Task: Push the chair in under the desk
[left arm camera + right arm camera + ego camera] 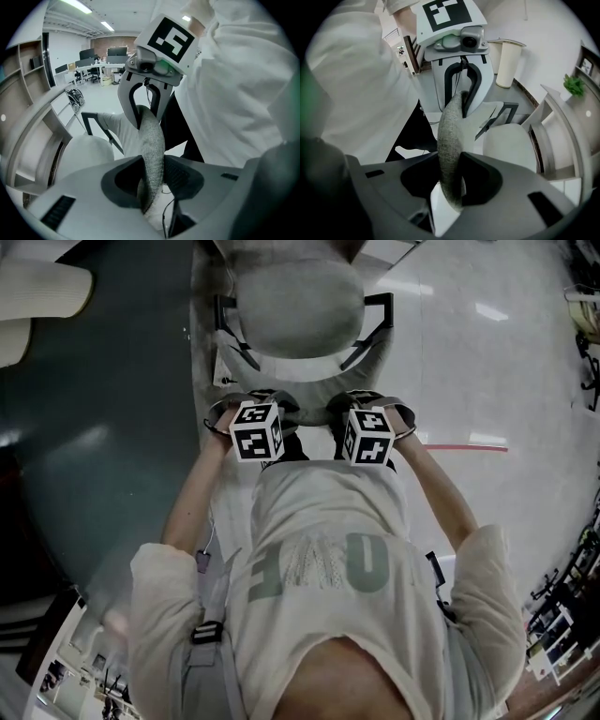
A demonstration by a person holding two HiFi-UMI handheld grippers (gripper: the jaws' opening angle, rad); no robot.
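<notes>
Currently, the left gripper and the right gripper are each clamped on the top edge of the grey woven-fabric backrest of the pale grey office chair with black armrests. In the left gripper view the fabric rim passes between the jaws with both pads bearing on it. The right gripper view shows the same grip on the same rim. The backrest's long axis runs left to right across the person's front, with one gripper near each end, so neither hand is nearer. The grip reads as symmetric. The seat lies directly ahead of both grippers, on the far side of the backrest from the person. The dark, curved-edged desk with a pale rim lies ahead and to the person's left, and its rim runs just beside the seat's left side. The seat is not visibly under it. Judgement: the grasp step is complete and the push is not yet done. The coming move calls for equal forward pressure from both hands, biased toward the desk side. Uneven pressure would likely swivel the chair.
</notes>
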